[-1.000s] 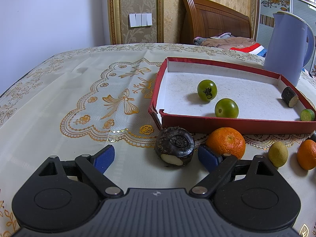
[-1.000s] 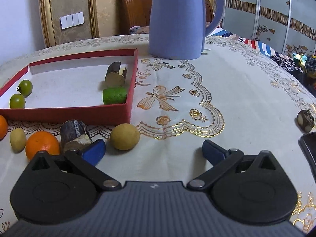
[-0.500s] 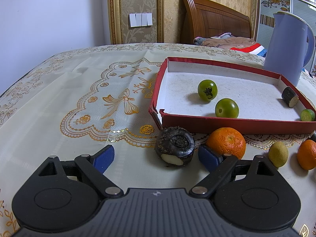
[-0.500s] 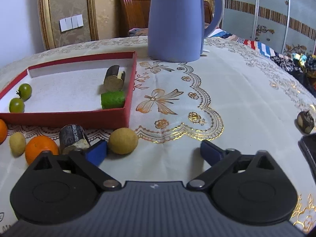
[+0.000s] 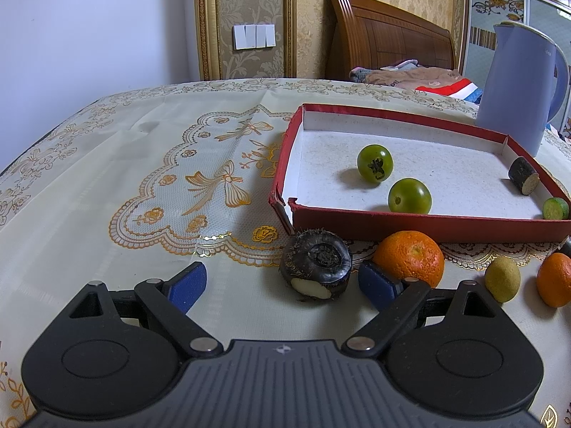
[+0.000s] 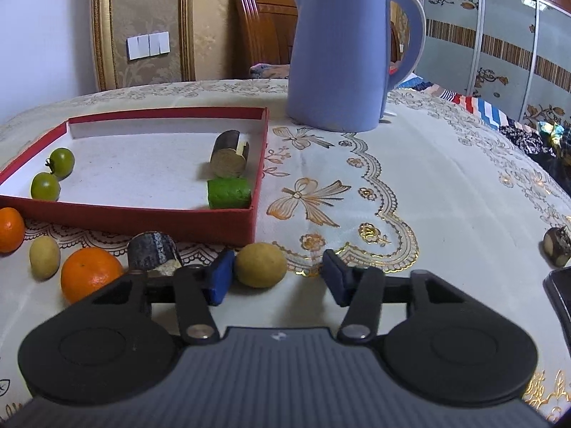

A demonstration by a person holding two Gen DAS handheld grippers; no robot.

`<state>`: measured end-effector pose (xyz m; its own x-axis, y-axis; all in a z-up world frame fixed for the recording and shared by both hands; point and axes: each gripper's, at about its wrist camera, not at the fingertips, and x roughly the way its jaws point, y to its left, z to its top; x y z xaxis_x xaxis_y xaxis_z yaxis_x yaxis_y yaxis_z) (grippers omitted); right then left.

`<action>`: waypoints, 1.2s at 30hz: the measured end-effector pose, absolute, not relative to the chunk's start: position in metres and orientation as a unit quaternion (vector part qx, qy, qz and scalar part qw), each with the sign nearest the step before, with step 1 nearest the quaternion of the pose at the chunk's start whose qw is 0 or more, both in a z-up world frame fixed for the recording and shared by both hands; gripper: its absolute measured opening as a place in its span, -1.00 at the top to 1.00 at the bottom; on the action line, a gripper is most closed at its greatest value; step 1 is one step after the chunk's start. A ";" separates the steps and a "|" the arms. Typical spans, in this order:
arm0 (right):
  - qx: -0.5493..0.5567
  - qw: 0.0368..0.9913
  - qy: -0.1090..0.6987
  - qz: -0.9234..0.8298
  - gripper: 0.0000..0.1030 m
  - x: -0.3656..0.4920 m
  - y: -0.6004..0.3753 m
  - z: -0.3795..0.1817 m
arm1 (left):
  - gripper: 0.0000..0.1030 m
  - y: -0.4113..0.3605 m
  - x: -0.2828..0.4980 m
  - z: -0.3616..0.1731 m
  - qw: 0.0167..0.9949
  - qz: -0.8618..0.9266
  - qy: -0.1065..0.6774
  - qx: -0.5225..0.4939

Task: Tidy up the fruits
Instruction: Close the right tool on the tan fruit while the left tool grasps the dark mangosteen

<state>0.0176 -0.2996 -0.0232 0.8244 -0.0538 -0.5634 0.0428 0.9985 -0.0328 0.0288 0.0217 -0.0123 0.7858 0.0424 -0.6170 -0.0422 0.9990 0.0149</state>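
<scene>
A red tray [image 5: 428, 223] [image 6: 142, 217] holds two green tomatoes [image 5: 374, 162], a dark cane piece [image 5: 524, 180] and a green cucumber piece [image 6: 229, 192]. In front of it lie a dark water chestnut [image 5: 316, 265], two oranges [image 5: 410, 256] [image 6: 91, 273], small yellow fruits [image 5: 502, 279] and a dark cut piece [image 6: 153, 251]. My left gripper [image 5: 282, 285] is open, with the water chestnut between its fingers. My right gripper [image 6: 276, 278] is open around a yellow fruit [image 6: 260, 265], its left pad touching it.
A blue kettle [image 6: 339, 50] [image 5: 517, 85] stands behind the tray's right end. Another dark chestnut [image 6: 556, 246] and a black object [image 6: 560, 303] lie at the right edge. A wooden bed headboard and wardrobe stand behind the table.
The right gripper has moved forward and left, its jaws narrowing around the yellow fruit. The left gripper has stayed still.
</scene>
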 end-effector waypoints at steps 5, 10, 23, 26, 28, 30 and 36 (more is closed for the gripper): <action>-0.015 0.956 0.293 -0.025 0.44 0.017 -0.298 -0.023 | -0.80 0.022 0.028 -0.012 0.945 0.023 0.326 0.000; -0.015 0.956 0.291 -0.025 0.44 0.017 -0.298 -0.024 | -0.80 0.022 0.029 -0.012 0.945 0.023 0.326 0.001; -0.023 0.957 0.289 -0.027 0.44 0.016 -0.296 -0.024 | -0.79 0.022 0.028 -0.012 0.946 0.022 0.325 0.000; -0.021 0.957 0.289 -0.027 0.44 0.015 -0.296 -0.024 | -0.79 0.022 0.028 -0.012 0.946 0.019 0.323 -0.002; -0.019 0.957 0.289 -0.026 0.44 0.015 -0.297 -0.024 | -0.58 0.023 0.027 -0.011 0.948 0.017 0.319 -0.004; -0.017 0.957 0.289 -0.026 0.44 0.015 -0.297 -0.024 | -0.28 0.022 0.024 -0.010 0.950 0.009 0.312 -0.005; -0.016 0.957 0.290 -0.025 0.44 0.015 -0.298 -0.024 | -0.19 0.019 0.024 -0.010 0.950 0.002 0.311 0.003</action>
<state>0.0155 -0.2978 -0.0239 0.8310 -0.0576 -0.5533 0.0394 0.9982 -0.0447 0.0237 0.0186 -0.0097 0.8062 0.0060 -0.5916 -0.0024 1.0000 0.0068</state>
